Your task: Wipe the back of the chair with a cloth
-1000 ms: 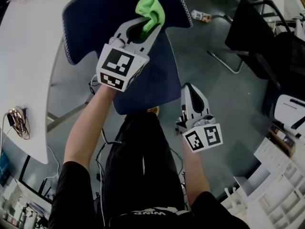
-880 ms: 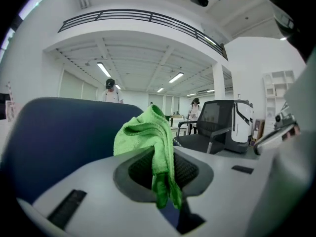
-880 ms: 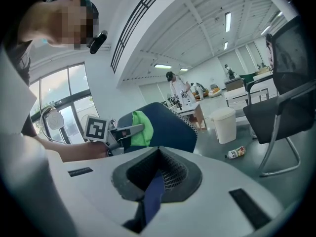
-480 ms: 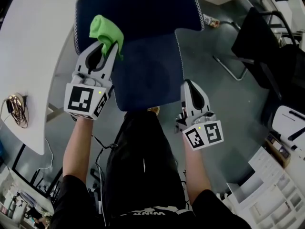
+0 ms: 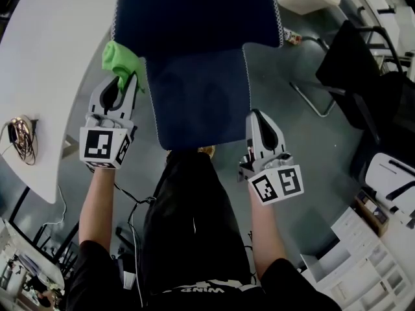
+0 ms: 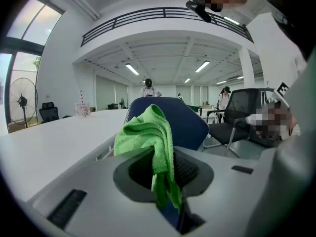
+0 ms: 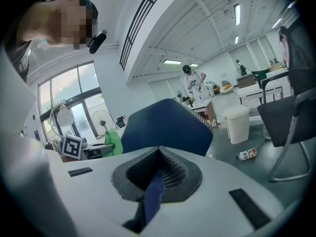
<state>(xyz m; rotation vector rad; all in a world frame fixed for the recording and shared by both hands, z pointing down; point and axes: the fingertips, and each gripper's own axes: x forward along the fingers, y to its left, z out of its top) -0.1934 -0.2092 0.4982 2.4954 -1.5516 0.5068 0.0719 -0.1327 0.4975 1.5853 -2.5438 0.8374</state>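
Left gripper view shows the left gripper (image 6: 165, 169) clamped on the green cloth (image 6: 145, 130); in head view the cloth sits at the left edge of the chair back (image 5: 194, 11), contact unclear; the right gripper (image 7: 157, 174) is closed and empty beside the seat (image 5: 201, 96). Wiping seems barely begun, with most of the back left; the bottle (image 7: 247, 154) label is too small to read.
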